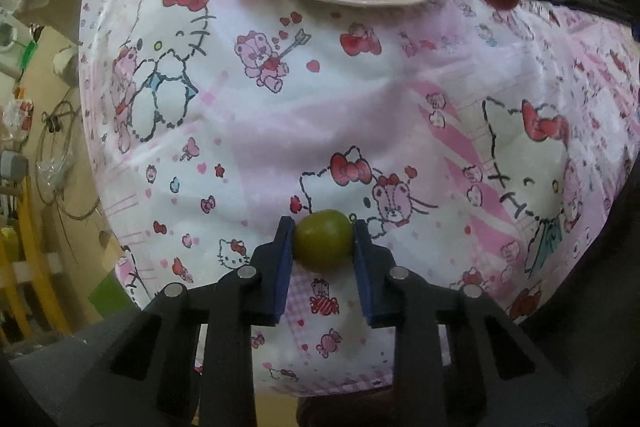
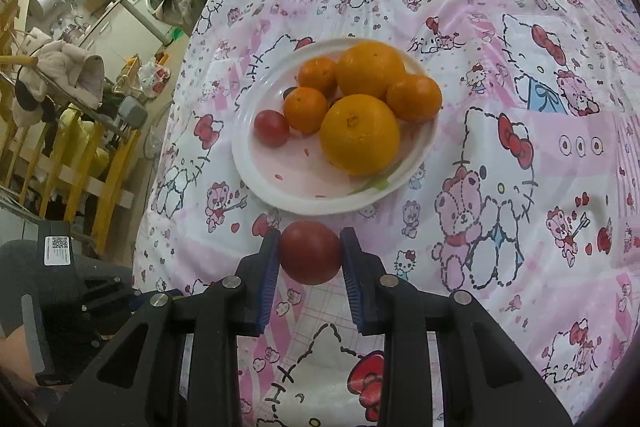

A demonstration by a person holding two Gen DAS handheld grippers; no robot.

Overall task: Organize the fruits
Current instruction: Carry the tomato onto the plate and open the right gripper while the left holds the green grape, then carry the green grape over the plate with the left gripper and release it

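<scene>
Two fruits were pinched at once — the left hand-held gripper [image 1: 324,241] clamped a green fruit [image 1: 323,239] on the cloth-covered surface [image 1: 360,99], the right hand-held gripper [image 2: 309,257] a red tomato [image 2: 310,251] near the crowded plate [image 2: 280,183]; either round fruit could squirt free or roll off.

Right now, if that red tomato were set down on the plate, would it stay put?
Probably not at once: the tomato is round and smooth, so it may roll. The plate has a raised rim and fruit crowding it, likely stopping it. Its skin looks thin, so hard squeezing could bruise it.
</scene>
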